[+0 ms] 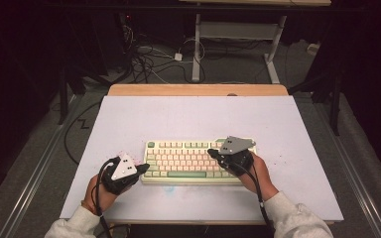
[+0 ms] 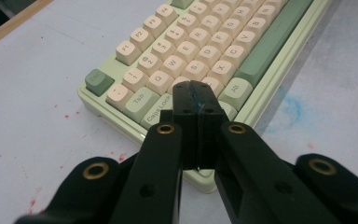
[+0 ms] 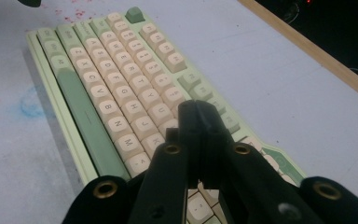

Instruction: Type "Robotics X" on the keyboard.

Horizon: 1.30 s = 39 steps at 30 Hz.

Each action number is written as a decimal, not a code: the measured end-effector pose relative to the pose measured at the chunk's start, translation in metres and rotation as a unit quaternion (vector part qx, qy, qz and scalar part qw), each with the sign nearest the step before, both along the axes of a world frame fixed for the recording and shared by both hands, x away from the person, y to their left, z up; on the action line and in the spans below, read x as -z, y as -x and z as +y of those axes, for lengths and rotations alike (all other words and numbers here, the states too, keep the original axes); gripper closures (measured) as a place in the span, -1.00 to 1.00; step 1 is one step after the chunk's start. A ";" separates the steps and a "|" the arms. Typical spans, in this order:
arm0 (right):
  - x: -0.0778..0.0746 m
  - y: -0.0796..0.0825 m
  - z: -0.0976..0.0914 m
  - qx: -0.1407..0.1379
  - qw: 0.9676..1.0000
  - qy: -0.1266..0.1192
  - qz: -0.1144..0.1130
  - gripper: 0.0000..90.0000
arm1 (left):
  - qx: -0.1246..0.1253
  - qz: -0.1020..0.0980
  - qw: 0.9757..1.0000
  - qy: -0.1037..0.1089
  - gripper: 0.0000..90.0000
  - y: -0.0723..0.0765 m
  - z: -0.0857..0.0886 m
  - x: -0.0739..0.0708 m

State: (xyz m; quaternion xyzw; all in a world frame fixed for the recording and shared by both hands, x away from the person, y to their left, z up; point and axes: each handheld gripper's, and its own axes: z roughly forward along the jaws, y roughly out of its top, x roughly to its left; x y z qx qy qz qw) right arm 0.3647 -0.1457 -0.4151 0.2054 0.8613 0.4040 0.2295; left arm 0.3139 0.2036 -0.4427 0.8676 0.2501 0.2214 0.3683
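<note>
My left claw, jaws pressed together, sits at the nine o'clock end of the pale green, cream-keyed keyboard; my right claw, also closed, hovers over its three o'clock half, nearer the keys.

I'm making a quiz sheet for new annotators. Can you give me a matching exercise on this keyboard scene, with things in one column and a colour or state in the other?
Things:
1. space bar
2. letter keys
3. left gripper
4. table top

Colour or state:
A. cream
B. pale lilac with red and blue stains
C. sage green
D. jaws shut, tips over the keyboard's left end

Pairs: 1-C, 2-A, 3-D, 4-B
</note>
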 end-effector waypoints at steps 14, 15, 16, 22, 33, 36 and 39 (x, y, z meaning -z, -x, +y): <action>-0.006 0.014 -0.011 -0.006 1.000 -0.011 -0.012 1.00 | 0.005 -0.003 1.000 0.001 0.95 -0.002 -0.005 -0.003; -0.006 0.015 -0.012 -0.005 1.000 -0.012 -0.012 1.00 | 0.005 -0.004 1.000 0.001 0.95 -0.002 -0.006 -0.004; -0.007 0.016 -0.013 -0.005 1.000 -0.013 -0.013 1.00 | 0.007 -0.005 1.000 0.001 0.95 -0.002 -0.006 -0.004; -0.008 0.021 -0.019 -0.002 1.000 -0.016 -0.014 1.00 | 0.013 -0.006 1.000 -0.005 0.96 -0.005 -0.014 -0.006; -0.007 0.025 -0.028 0.003 1.000 -0.011 -0.012 1.00 | 0.030 0.005 1.000 -0.006 0.95 -0.014 -0.035 -0.011; -0.007 0.025 -0.029 0.005 1.000 -0.008 -0.011 1.00 | 0.036 0.007 0.999 -0.008 0.96 -0.017 -0.040 -0.013; -0.006 0.025 -0.030 0.006 1.000 -0.007 -0.009 1.00 | 0.039 0.012 0.999 -0.010 0.95 -0.020 -0.046 -0.013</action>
